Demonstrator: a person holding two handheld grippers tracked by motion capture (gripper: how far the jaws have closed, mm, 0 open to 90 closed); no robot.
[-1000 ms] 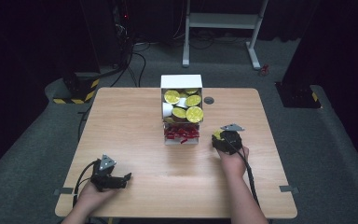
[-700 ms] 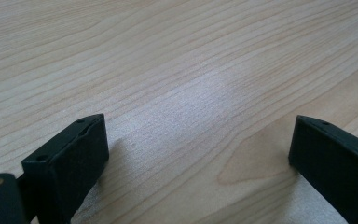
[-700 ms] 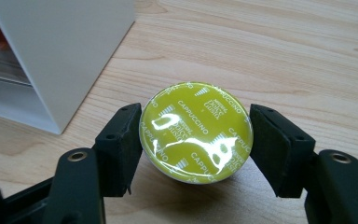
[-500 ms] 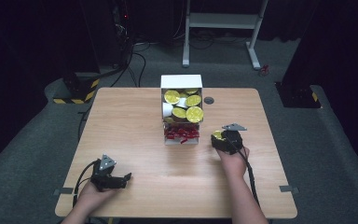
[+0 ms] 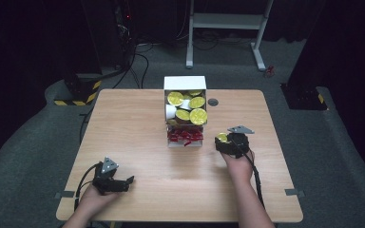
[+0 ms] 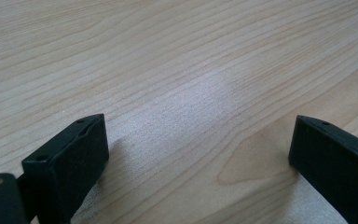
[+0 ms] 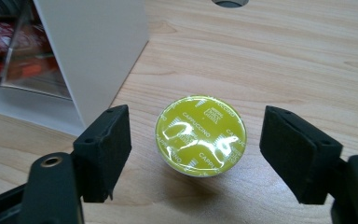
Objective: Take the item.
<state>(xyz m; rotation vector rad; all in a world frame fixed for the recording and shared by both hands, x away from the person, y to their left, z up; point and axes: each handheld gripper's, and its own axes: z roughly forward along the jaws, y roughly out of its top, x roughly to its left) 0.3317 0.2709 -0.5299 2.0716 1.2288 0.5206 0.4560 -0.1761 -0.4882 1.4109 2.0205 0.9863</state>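
While the left gripper [image 5: 123,183] rests at the table's [image 5: 133,123] near left corner with its 2 jaws spread wide over bare wood, the right gripper [image 7: 196,140] sits just to the right of the white dispenser box [image 5: 185,85], its jaws also wide with nothing clamped. Directly between them stands 1 yellow capsule [image 7: 200,135], foil lid up, on the table beside the box wall and touching neither jaw. Being round, it has no long axis to favour, so closing straight in should catch it.
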